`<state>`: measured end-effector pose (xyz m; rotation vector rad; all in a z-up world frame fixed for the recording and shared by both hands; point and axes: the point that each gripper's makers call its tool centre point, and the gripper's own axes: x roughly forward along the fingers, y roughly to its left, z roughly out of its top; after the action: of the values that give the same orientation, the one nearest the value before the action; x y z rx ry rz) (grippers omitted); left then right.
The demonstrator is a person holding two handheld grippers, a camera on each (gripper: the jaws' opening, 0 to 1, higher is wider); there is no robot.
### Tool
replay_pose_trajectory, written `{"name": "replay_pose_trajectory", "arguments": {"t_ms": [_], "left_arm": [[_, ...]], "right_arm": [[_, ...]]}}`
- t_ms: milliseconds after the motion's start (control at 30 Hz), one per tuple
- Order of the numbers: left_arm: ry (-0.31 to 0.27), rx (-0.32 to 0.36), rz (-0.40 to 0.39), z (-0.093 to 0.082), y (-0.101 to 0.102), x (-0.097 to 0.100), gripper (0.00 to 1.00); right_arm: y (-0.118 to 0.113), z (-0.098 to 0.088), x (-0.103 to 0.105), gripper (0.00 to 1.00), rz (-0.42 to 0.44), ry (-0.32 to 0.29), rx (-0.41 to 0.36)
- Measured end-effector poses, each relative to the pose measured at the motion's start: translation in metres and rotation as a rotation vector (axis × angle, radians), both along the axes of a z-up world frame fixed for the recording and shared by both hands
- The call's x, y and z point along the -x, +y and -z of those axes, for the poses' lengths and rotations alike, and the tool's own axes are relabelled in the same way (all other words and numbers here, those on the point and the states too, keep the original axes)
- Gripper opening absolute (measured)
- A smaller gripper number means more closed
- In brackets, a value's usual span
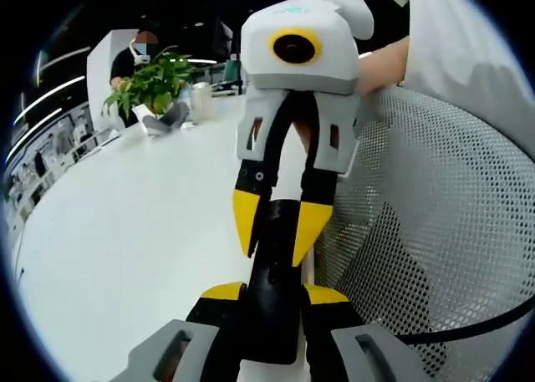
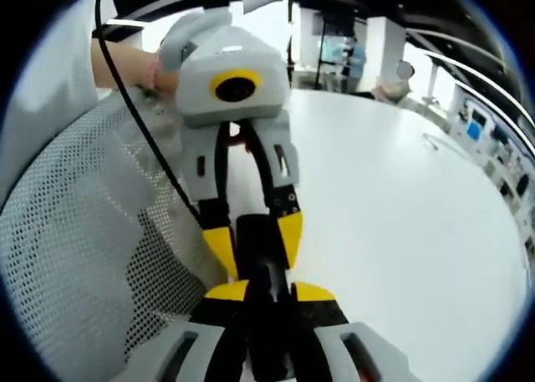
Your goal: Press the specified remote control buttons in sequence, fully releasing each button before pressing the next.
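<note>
A black remote control [image 1: 277, 269] is held in the air between the two grippers, which face each other over the table edge. In the left gripper view, my left gripper [image 1: 274, 295] is shut on the remote's near end, yellow tips on either side. My right gripper [image 1: 277, 228] comes down from the top and clamps the far end. In the right gripper view the same hold shows mirrored: my right gripper [image 2: 261, 293] grips the remote control [image 2: 257, 265] at the bottom, and my left gripper [image 2: 254, 241] holds the other end. The remote's buttons are hidden.
A white round table [image 1: 142, 231] spreads out to the left, with a potted plant [image 1: 155, 81] and a seated person at its far side. A grey mesh chair back [image 1: 418, 231] stands close on the right. A black cable [image 2: 146, 140] hangs across the mesh chair back [image 2: 84, 248].
</note>
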<state>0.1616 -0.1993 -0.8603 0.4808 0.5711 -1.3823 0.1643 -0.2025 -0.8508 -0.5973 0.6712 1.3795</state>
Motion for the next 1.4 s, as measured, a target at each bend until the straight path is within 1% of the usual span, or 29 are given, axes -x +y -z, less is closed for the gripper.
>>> {"name": "replay_pose_trajectory", "arguments": {"t_ms": [167,233,433,733,800,833,867,1133,1400], "left_arm": [[0.0,0.001,0.002,0.0,0.0,0.0,0.26],[0.0,0.001,0.002,0.0,0.0,0.0,0.26],[0.0,0.001,0.002,0.0,0.0,0.0,0.26],[0.0,0.001,0.002,0.0,0.0,0.0,0.26],[0.0,0.001,0.001,0.0,0.0,0.0,0.26],[0.0,0.001,0.001,0.0,0.0,0.0,0.26],[0.0,0.001,0.001,0.0,0.0,0.0,0.26],[0.001,0.001,-0.002,0.0,0.001,0.0,0.26],[0.003,0.002,-0.006,0.0,0.001,0.0,0.26]], "right_arm": [[-0.004,0.001,0.0,0.16,0.005,0.015,0.004],[-0.006,0.001,-0.001,0.18,0.015,0.014,0.009],[-0.011,0.002,0.002,0.19,0.006,0.02,0.022],[-0.015,0.003,0.004,0.22,0.016,0.034,0.03],[-0.024,0.011,0.006,0.23,-0.001,0.025,0.094],[-0.025,0.014,0.007,0.24,-0.009,0.019,0.108],[-0.022,0.014,0.007,0.24,-0.009,0.013,0.097],[-0.026,0.012,0.004,0.22,0.012,0.019,0.098],[-0.026,0.013,0.003,0.22,0.007,0.014,0.09]]}}
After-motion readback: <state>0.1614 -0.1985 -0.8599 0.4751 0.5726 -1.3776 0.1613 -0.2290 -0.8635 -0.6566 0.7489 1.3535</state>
